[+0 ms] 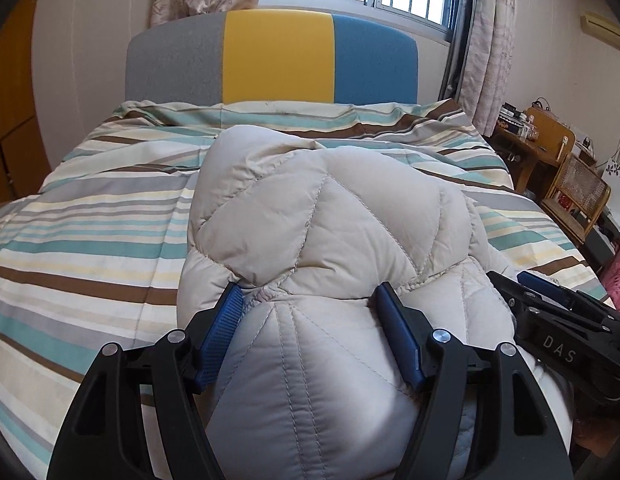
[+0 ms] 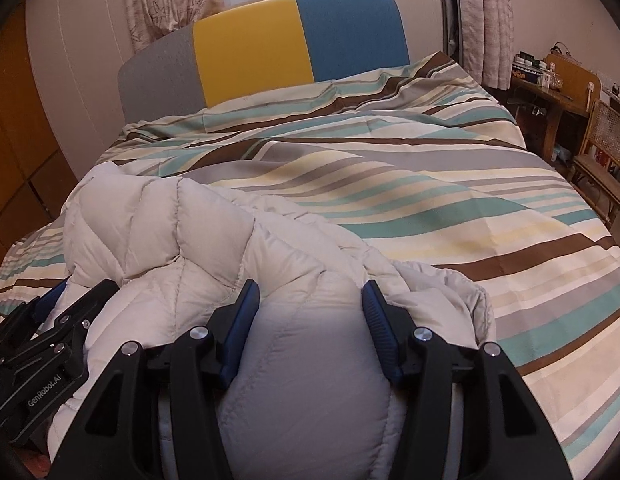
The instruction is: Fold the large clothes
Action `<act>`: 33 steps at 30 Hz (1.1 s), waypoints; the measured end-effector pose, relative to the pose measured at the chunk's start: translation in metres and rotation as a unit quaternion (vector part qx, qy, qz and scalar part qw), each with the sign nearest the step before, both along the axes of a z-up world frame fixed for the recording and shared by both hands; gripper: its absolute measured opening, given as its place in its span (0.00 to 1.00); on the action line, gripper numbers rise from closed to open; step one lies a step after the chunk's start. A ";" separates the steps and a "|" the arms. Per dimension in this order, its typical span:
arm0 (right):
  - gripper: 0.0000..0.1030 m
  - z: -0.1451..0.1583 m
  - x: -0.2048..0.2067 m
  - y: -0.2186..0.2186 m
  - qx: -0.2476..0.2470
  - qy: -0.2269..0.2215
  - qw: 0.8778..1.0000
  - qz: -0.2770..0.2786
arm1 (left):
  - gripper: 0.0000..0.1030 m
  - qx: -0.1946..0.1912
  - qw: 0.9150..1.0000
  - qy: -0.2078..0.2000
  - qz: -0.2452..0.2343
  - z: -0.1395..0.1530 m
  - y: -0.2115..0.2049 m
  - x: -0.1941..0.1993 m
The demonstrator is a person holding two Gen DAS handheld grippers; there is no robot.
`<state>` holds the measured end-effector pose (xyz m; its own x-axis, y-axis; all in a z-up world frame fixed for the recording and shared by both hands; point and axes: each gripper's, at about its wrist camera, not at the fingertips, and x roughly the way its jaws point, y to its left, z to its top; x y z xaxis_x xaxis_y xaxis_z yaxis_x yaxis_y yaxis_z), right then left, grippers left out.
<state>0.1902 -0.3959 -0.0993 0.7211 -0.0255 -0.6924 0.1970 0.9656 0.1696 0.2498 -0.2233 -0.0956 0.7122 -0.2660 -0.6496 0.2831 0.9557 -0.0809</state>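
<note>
A puffy beige quilted down jacket (image 1: 318,220) lies bunched on the striped bed cover (image 1: 90,216), near the foot of the bed. My left gripper (image 1: 309,292) has its blue pads pressed into a thick bulge of the jacket's near edge. To its right, the right gripper (image 1: 550,300) reaches into the same edge. In the right wrist view, the jacket (image 2: 158,232) fills the lower left, and my right gripper (image 2: 310,286) squeezes another thick fold of it. The left gripper (image 2: 50,320) shows at the far left, partly sunk into the padding.
The striped cover (image 2: 430,200) runs flat to a grey, yellow and blue headboard (image 1: 278,56) under a barred window. A wooden desk (image 1: 526,140) and a cane chair (image 1: 578,196) stand along the bed's right side. A wooden wardrobe (image 1: 10,120) is at the left.
</note>
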 end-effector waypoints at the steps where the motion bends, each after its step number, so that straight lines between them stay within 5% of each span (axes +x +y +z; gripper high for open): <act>1: 0.51 0.000 0.000 -0.001 -0.001 0.000 1.000 0.000 | 0.68 0.003 1.000 -0.001 0.001 0.002 -0.001 -0.001; 7: 0.53 0.004 -0.010 -0.003 0.001 -0.022 1.000 -0.008 | 0.82 -0.010 0.999 0.026 0.021 0.029 0.000 -0.015; 11: 0.55 0.013 -0.030 0.000 -0.004 -0.049 0.999 -0.020 | 0.85 -0.007 1.000 0.003 -0.005 0.042 -0.014 -0.038; 16: 0.60 0.021 -0.067 0.000 0.006 -0.072 0.996 -0.043 | 0.89 0.056 0.997 -0.045 -0.029 0.027 -0.029 -0.054; 21: 0.63 0.014 -0.088 -0.005 0.024 -0.069 0.995 -0.061 | 0.91 0.023 0.998 -0.045 -0.047 0.012 -0.014 -0.052; 33: 0.63 0.007 -0.086 -0.002 0.021 -0.062 0.996 -0.062 | 0.93 0.041 0.996 -0.057 -0.052 0.001 -0.018 -0.052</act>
